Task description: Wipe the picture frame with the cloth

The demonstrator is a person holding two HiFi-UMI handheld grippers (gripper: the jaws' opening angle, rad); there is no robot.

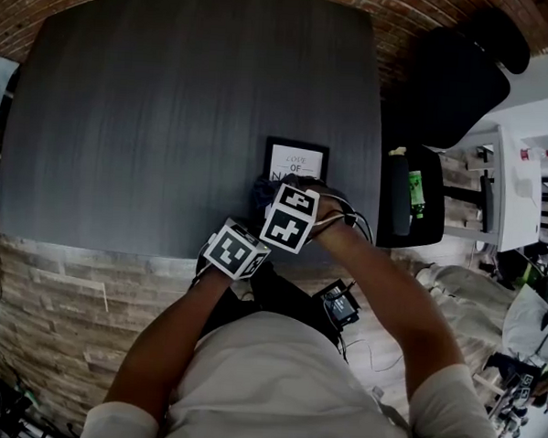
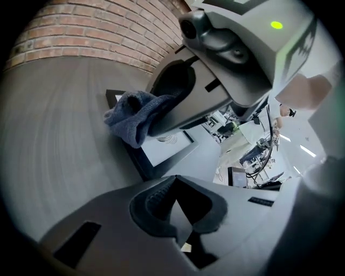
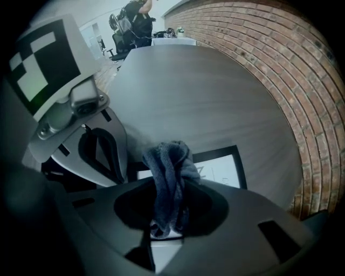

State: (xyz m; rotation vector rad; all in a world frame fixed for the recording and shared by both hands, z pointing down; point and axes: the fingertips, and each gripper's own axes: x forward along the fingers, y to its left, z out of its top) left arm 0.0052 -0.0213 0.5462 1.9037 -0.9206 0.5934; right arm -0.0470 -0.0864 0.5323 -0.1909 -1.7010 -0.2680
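Note:
A black picture frame (image 1: pixel 296 158) with a white print lies flat on the dark table (image 1: pixel 169 116), near its front edge. My right gripper (image 1: pixel 277 201) is shut on a blue-grey cloth (image 3: pixel 169 178), which bunches up above the jaws. The cloth (image 2: pixel 135 116) hangs over the frame's (image 2: pixel 164 151) near corner; whether it touches the frame I cannot tell. The frame (image 3: pixel 222 166) shows just beyond the right gripper (image 3: pixel 167 229). My left gripper (image 2: pixel 180 215) is shut and holds nothing. It hovers close beside the right gripper (image 2: pixel 161 108), at the table's front edge (image 1: pixel 237 250).
A brick wall (image 3: pixel 280 59) runs behind the table. To the right stand a black office chair (image 1: pixel 460 77) and a dark seat with a green bottle (image 1: pixel 415 193). A white desk (image 1: pixel 524 176) is further right. The table's front drops to stone cladding (image 1: pixel 59 294).

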